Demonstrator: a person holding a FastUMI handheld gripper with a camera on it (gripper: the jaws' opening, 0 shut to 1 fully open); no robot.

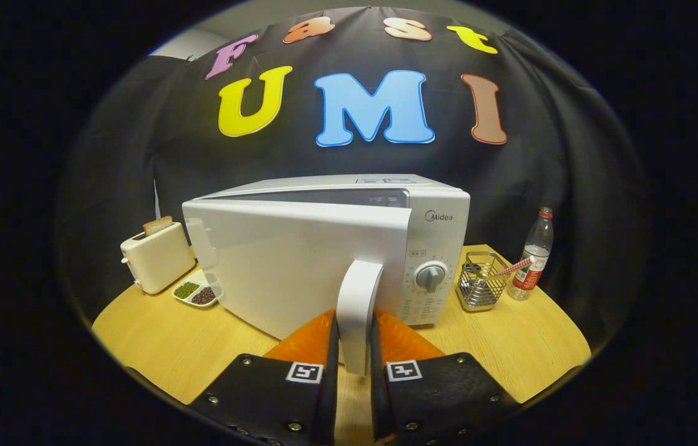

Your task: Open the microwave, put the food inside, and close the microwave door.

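A white microwave (429, 210) stands on the wooden table (157, 347). Its door (274, 272) is swung partly out from the body, hinged at the left. The door's white upright handle (358, 310) sits between the fingers of my gripper (355, 365), and both fingers press on its sides. A white divided tray of food (197, 291), with green and dark portions, lies on the table left of the door, partly hidden by it. The control dial (431, 275) shows just right of the handle.
A cream toaster (157, 257) with a slice of bread stands behind the food tray. Right of the microwave are a wire basket (479, 285) holding a striped straw and a clear water bottle (531, 260). Black cloth walls the booth.
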